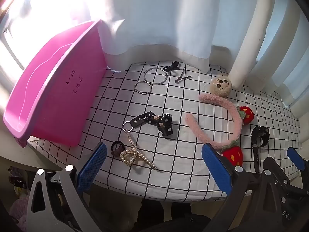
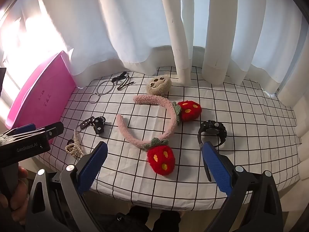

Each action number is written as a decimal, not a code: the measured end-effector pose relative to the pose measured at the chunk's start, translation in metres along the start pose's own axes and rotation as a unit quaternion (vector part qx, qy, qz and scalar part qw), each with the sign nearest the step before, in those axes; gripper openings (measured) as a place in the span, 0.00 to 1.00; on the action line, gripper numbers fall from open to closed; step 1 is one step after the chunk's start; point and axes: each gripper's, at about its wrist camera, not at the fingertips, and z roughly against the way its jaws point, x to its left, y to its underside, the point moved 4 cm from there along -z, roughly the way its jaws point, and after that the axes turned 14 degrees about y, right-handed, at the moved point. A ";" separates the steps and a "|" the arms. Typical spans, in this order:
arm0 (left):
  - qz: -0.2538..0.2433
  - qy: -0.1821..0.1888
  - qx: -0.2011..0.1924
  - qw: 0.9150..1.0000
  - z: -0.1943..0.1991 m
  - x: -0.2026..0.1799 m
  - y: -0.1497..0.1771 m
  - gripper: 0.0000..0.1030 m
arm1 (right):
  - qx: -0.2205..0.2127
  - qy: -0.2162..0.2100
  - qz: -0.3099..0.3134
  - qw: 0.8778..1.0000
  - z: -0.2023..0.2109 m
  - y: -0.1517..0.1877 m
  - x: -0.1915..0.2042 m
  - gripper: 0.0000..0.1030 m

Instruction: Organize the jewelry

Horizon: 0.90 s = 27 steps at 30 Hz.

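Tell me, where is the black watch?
The black watch lies on the checked cloth at the right in both views, just right of the strawberry headband.

white grid-checked tablecloth (image 2: 241, 116) over the table, sheer white curtains (image 2: 135, 29) hanging behind it, bright sunlit window (image 1: 38, 5) at left

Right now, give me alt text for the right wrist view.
A fluffy pink headband with two red plush strawberries lies on a black-and-white checked tablecloth, ahead of the open right gripper; a black wristwatch lies to its right.
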 end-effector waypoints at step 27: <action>-0.005 0.000 -0.011 1.000 0.005 0.000 -0.001 0.94 | 0.000 0.003 -0.001 1.000 0.001 0.000 -0.006 0.91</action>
